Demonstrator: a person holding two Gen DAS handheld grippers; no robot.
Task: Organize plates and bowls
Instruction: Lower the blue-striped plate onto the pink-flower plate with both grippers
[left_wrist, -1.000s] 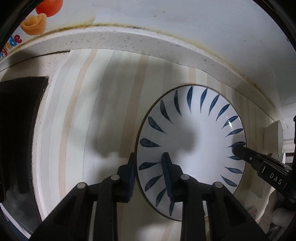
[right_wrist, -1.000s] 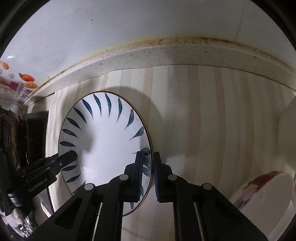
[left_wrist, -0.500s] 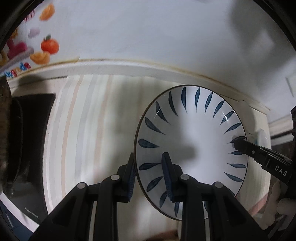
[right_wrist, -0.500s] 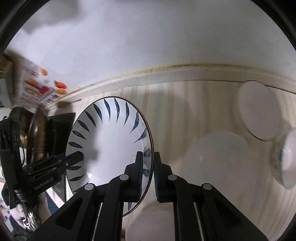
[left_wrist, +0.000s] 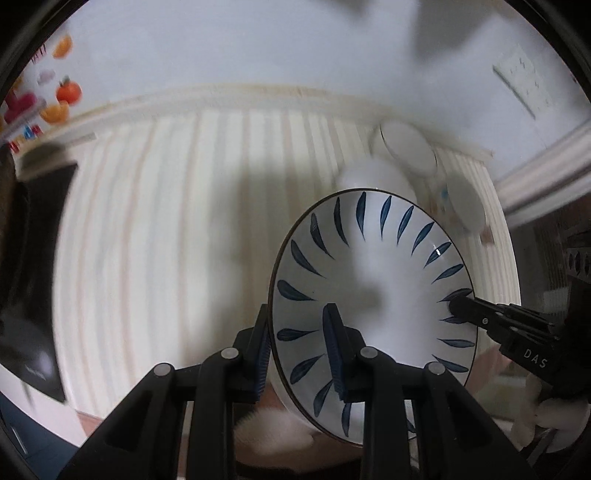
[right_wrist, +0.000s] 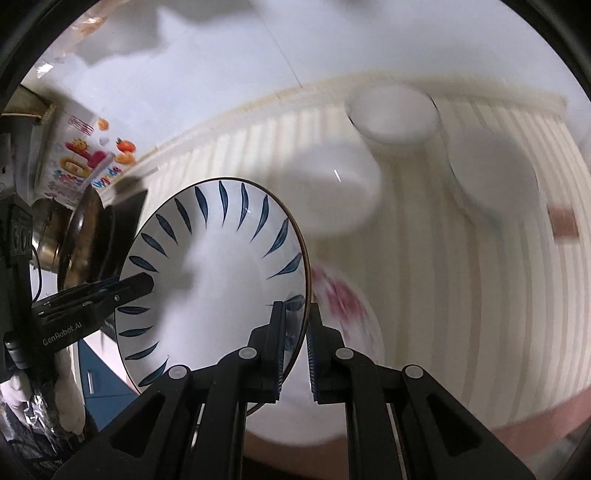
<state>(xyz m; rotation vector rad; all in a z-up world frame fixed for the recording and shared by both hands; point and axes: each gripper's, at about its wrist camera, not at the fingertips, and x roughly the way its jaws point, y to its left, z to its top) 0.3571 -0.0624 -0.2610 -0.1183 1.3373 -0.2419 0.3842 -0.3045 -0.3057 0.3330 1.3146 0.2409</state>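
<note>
Striped cream table (left_wrist: 155, 229) runs along a white wall, w/ a fruit-print package (right_wrist: 81, 155) at the far left end. Blue-leaf plate (left_wrist: 373, 306) is held up off the table, tilted on edge, between both tongs. Left tongs (left_wrist: 299, 350) clamp its near rim: one finger behind the plate, the other on the patterned face. Right tongs (right_wrist: 295, 339) pinch the opposite rim, closed on it, fingers either side of the edge. Each gripper shows in the other's view at the plate's far rim.

On the table beyond the plate: white bowl (right_wrist: 332, 184), a flat white round dish (right_wrist: 391, 114) near the wall, another white bowl (right_wrist: 491, 181) to the right. Red-flower bowl (right_wrist: 347, 314) sits just behind the right tongs, partly hidden. Background heavily motion-blurred, details unclear. Dark pan (right_wrist: 85, 236) at left by the package.
</note>
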